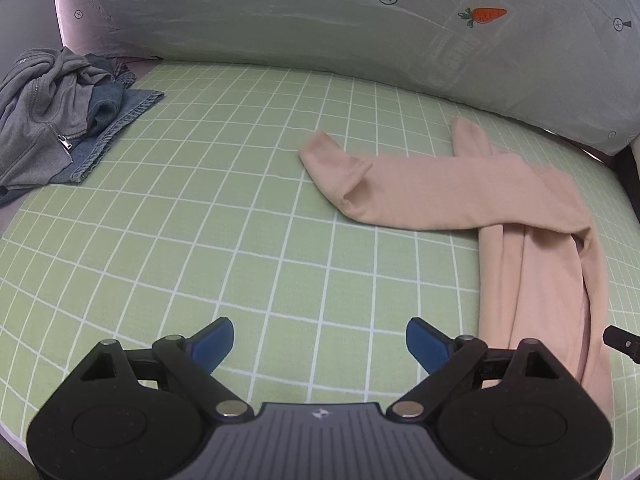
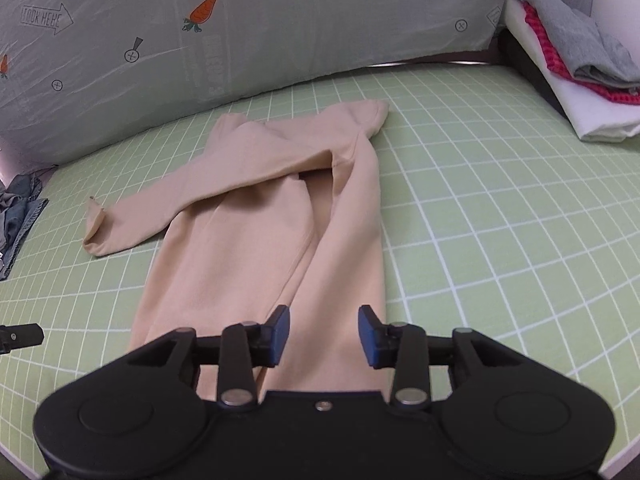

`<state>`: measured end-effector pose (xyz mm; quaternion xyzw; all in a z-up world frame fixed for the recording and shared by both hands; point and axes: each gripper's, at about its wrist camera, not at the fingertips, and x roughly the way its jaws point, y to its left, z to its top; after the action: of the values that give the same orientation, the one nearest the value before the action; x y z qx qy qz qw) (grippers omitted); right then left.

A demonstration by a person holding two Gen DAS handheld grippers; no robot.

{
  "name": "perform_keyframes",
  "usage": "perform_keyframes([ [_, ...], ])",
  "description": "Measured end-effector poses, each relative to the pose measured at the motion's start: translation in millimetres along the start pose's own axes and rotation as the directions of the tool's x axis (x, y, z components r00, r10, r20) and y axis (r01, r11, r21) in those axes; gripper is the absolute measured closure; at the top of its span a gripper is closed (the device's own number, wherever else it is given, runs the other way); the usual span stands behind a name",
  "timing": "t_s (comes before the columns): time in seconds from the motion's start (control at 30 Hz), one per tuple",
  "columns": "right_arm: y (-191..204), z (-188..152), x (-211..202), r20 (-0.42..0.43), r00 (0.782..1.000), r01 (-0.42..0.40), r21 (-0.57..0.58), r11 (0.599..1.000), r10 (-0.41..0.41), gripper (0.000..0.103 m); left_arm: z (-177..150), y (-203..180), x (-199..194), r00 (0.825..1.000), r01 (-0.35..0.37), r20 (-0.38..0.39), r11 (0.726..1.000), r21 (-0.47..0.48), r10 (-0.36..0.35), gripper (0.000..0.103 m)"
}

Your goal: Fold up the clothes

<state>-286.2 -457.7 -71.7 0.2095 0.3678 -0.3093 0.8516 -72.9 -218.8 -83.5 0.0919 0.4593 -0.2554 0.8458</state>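
A beige long-sleeved garment lies on the green checked sheet, its body folded lengthwise towards me and one sleeve laid across to the left. In the left wrist view the same beige garment lies to the right, its sleeve cuff pointing left. My right gripper hangs over the garment's near end, jaws apart, with nothing pinched between the blue pads. My left gripper stands wide open over bare sheet, left of the garment. The tip of the other gripper shows at each view's edge.
A heap of grey zip hoodie and blue denim lies at the far left. Folded clothes in white, red and grey are stacked at the far right. A pale carrot-print cushion runs along the back edge.
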Motion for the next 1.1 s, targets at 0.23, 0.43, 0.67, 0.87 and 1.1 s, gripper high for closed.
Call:
perform_keyframes([
  [0.23, 2.8, 37.9, 30.7, 0.105, 0.985, 0.15, -0.132, 0.98, -0.137, 0.001, 37.8, -1.9, 32.7, 1.0, -0.021, 0.015, 1.0, -0.012, 0.021, 0.003],
  [0.43, 3.7, 71.9, 75.2, 0.126, 0.972, 0.221, -0.235, 0.947, -0.196, 0.0, 82.1, -7.8, 76.1, 1.0, -0.014, 0.023, 1.0, -0.018, 0.014, 0.003],
  [0.67, 7.8, 103.0, 125.6, 0.106, 0.951, 0.308, -0.332, 0.891, -0.289, 0.0, 117.4, -12.1, 118.9, 0.999, -0.032, -0.028, 0.999, -0.027, 0.031, 0.003],
  [0.87, 7.0, 116.0, 144.0, 0.112, 0.953, 0.303, -0.33, 0.894, -0.282, 0.0, 123.0, -7.8, 133.7, 0.998, -0.04, -0.044, 0.997, -0.061, 0.038, 0.009],
  [1.1, 9.9, 115.9, 133.1, 0.196, 0.931, 0.352, -0.245, 0.903, -0.309, 0.0, 126.6, 1.4, 130.5, 1.0, 0.016, -0.014, 0.996, -0.082, -0.017, 0.078],
])
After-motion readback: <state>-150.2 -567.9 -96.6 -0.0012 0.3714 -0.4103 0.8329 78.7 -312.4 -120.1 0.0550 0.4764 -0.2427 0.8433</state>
